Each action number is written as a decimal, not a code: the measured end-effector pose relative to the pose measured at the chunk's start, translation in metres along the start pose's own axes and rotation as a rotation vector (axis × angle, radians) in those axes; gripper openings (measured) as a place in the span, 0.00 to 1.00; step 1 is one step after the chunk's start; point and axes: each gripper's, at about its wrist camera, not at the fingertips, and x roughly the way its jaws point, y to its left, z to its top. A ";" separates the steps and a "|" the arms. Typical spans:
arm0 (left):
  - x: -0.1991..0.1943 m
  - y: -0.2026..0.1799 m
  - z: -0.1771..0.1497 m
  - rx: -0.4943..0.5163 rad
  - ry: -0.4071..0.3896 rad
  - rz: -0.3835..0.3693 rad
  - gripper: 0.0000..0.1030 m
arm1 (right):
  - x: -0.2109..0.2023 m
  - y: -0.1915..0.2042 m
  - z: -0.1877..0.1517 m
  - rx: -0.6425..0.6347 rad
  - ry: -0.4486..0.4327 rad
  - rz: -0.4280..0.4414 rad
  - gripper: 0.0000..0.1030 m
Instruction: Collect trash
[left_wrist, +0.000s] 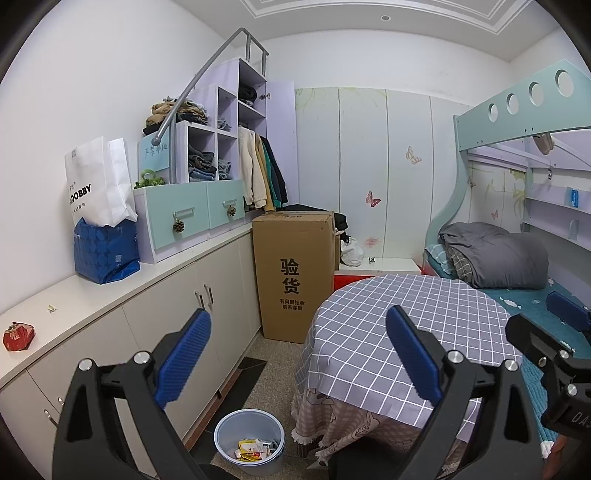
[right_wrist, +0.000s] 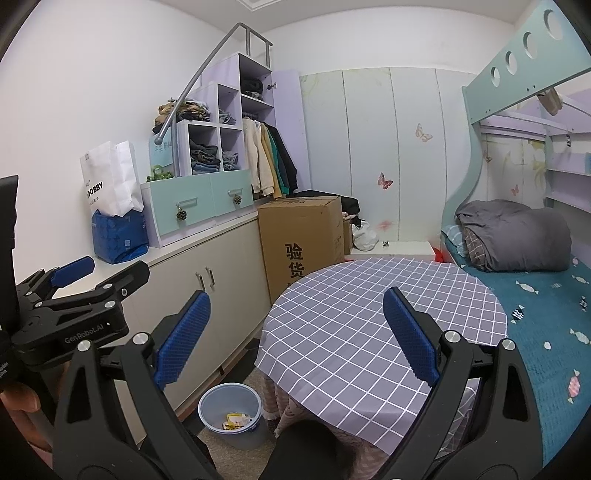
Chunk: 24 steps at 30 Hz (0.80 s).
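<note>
While both grippers are hanging in the air over the near edge of the table, the trash that is left is lying far to the left of them. On the counter (left_wrist: 110, 295), near its left end, a red crumpled packet (left_wrist: 18, 335) is sitting, and a little further along a small pale scrap (left_wrist: 51, 308) is lying; the two are well apart from each other. I cannot say what the scrap is made of, it is too small.

Moving to the right, the left gripper (left_wrist: 297, 354) is standing wide open and is holding nothing. It is pointing forward into the room, so the packet is lying off its left side, not ahead of it. Below it, on the floor between the counter and the table, the bin (left_wrist: 249, 441) is standing with some wrappers already inside.

Further right, the right gripper (right_wrist: 295, 338) is also spread wide and empty, above the checked tablecloth (right_wrist: 369, 314), which is looking bare.

I am judging that the left gripper is the nearer one to the counter, and it needs to turn left before reaching.
</note>
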 end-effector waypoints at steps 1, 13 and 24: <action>0.000 0.001 -0.001 -0.001 0.001 -0.001 0.91 | 0.000 0.000 0.000 0.001 0.001 0.001 0.90; 0.001 0.003 -0.004 -0.003 0.008 -0.001 0.91 | 0.001 0.002 -0.002 0.004 0.005 0.003 0.90; 0.002 0.006 -0.007 0.000 0.009 -0.004 0.91 | 0.003 0.007 -0.003 0.007 0.011 0.007 0.90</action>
